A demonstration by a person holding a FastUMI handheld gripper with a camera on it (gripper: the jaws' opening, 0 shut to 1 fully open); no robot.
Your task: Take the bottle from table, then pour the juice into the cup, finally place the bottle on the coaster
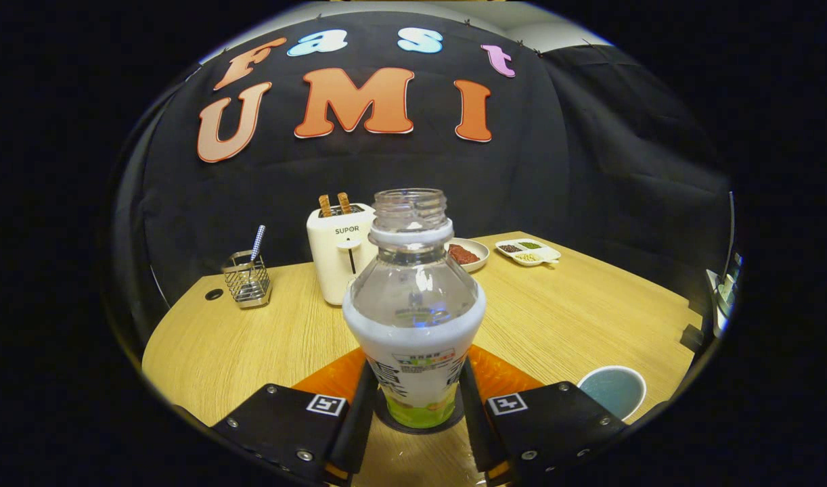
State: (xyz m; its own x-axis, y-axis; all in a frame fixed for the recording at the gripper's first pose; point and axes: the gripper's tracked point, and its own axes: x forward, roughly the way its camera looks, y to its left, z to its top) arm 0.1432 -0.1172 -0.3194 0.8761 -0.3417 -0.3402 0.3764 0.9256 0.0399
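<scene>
An uncapped clear bottle (413, 291) with a white label stands upright between my fingers, a little green juice left at its bottom. My gripper (419, 372) is shut on it, both fingers pressing the label's sides. Its base rests on a dark round coaster (417, 430), which lies on an orange mat (329, 380). A white cup (613, 391) with a bluish inside stands on the wooden table (576, 318), just right of my right finger.
Beyond the bottle stands a white toaster (336, 253) with two slices in it. A wire utensil holder (248, 281) sits to its left. A plate of red food (467, 253) and a divided white dish (528, 252) lie at the back right.
</scene>
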